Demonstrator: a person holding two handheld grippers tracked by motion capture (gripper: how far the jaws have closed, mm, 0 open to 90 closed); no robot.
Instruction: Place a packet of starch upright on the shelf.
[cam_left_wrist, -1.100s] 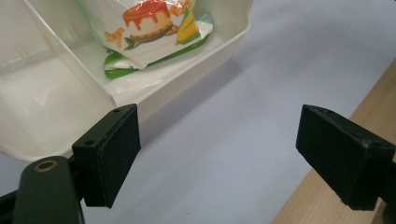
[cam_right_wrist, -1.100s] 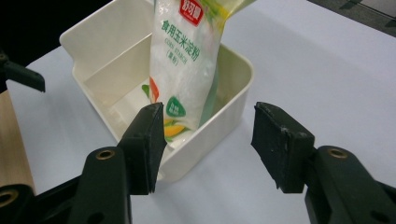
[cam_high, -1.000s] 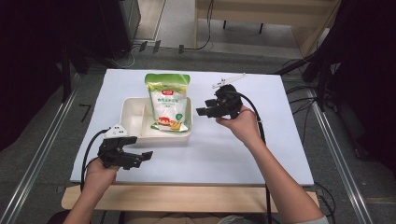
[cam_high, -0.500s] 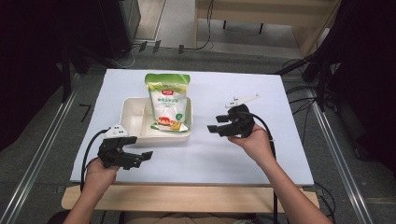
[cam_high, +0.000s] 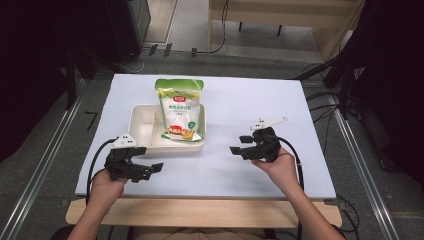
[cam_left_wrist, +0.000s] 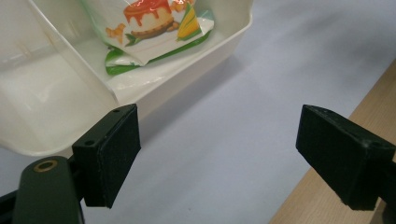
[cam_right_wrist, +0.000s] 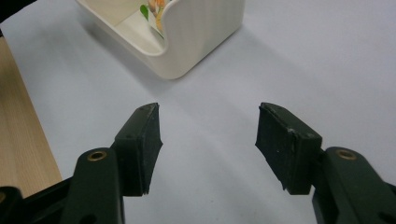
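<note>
1. With both grippers parked on the near side of the table, the placing step is judged to be over: the green-and-white pouch (cam_high: 180, 110) is seen leaning in the right-hand compartment of the cream tray (cam_high: 141, 142), its bottom edge inside and its top propped over the far rim.

2. The right gripper (cam_high: 239, 144) is held low over the white table cover (cam_high: 280, 100), well apart from the tray. Its jaws have just been opening, and nothing is seen between them in the right gripper view (cam_right_wrist: 208, 140); bare cover is all that lies in the gap.

3. The left gripper (cam_high: 152, 168) is kept just off the tray's near-left corner. In the left gripper view (cam_left_wrist: 219, 154) its jaws are spread wide and empty, with the tray wall beside the left pad but not touched, as far as can be told.

4. What comes next is judged to depend on the pouch: if it is to be laid flat, a reach back over the right rim would be called for, and the upper half would have to be pinched without the light tray being dragged along.

5. Not everything can be made out. The print on the pouch is too small to be read; a pudding and a corn cob are picked out on its lower face in the left gripper view. The part of the pouch inside the tray is partly hidden by the tray wall. The left compartment looks empty, though its floor is washed out by glare.
</note>
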